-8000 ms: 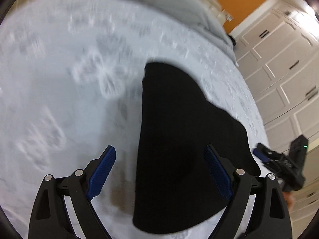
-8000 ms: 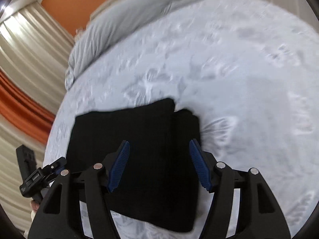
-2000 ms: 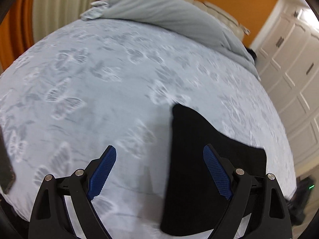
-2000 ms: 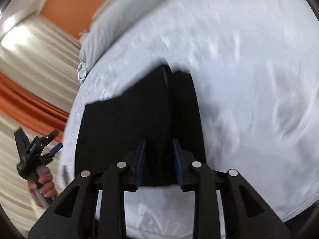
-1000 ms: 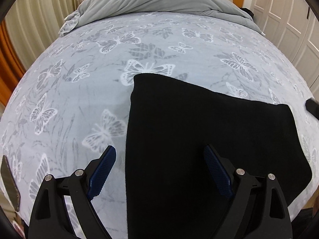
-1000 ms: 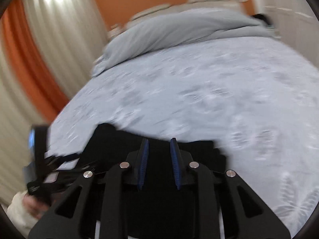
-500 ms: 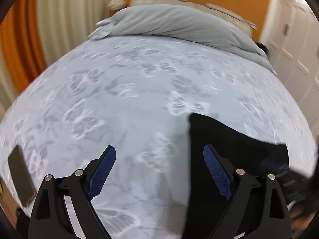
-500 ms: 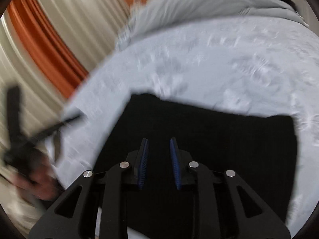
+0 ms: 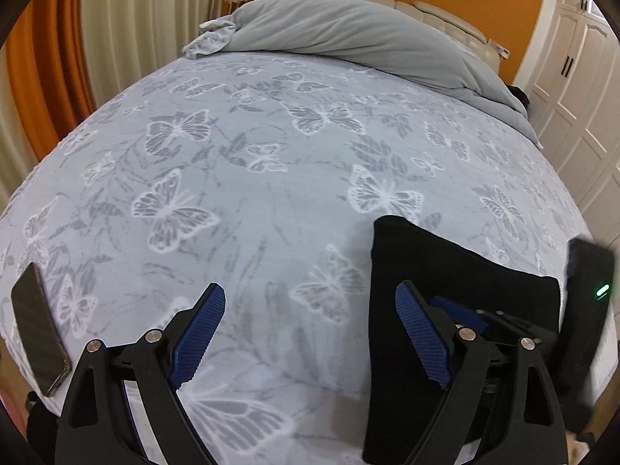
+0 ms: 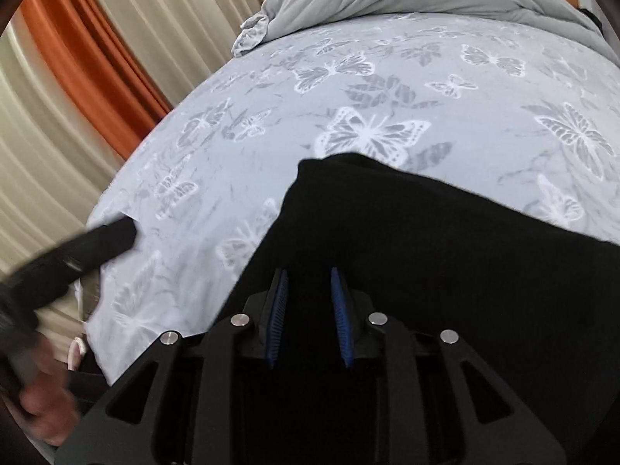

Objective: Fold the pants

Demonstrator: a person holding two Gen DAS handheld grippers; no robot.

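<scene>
Room: bedroom with an orange wall, pale curtains (image 9: 116,38) and white wardrobe doors (image 9: 581,89); a bed (image 9: 271,201) in butterfly-print sheet, grey duvet (image 9: 348,35) bunched at twelve o'clock.
Pants: black pants (image 10: 426,252) lie flat on the bed as a compact folded rectangle, at four o'clock in the left wrist view.
Left tongs: left tongs (image 9: 310,333) spread wide and empty, over bare sheet just beside the pants' left edge.
Right tongs: right tongs (image 10: 310,314) narrow, a slim gap between the pads; jaws have just been opening slightly, with nothing pinched.
Change: eight seconds ago both tongs hovered wide over the bundle; since then the right narrowed and swept across it.
Meaning: folding looks finished; probably only smoothing or withdrawal remains.
Stray: phone (image 9: 37,329) at the bed's edge, nine o'clock.
</scene>
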